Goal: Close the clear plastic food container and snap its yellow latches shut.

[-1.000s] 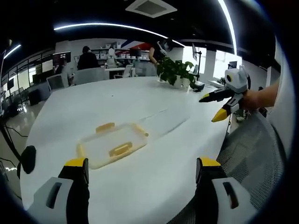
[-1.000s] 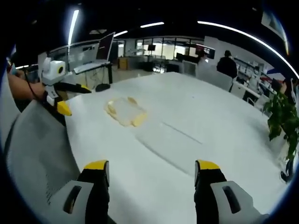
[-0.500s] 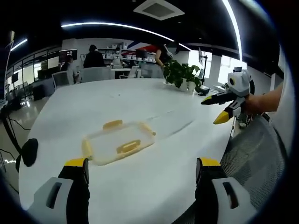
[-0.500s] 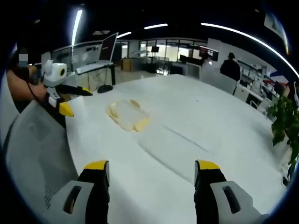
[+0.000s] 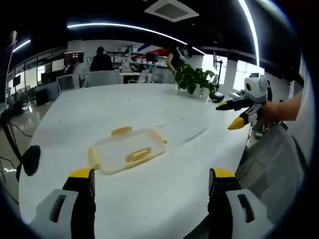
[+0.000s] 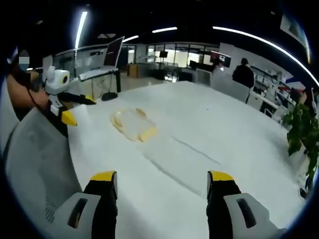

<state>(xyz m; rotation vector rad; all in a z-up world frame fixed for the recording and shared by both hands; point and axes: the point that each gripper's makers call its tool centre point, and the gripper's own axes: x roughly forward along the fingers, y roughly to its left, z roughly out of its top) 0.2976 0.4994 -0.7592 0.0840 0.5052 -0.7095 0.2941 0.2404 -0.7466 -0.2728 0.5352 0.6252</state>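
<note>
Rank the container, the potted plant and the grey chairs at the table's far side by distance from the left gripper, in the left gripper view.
1. Clear food container, just ahead, left of centre.
2. Potted plant, far right table edge.
3. Grey chairs, beyond the table, upper left.

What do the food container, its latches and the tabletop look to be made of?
Container: thin clear plastic, since the white table shows through it. Latches: opaque yellow plastic, matte. Table: smooth white surface with faint sheen, likely laminate, though a cloth-like crease crosses it, so I cannot be sure.
</note>
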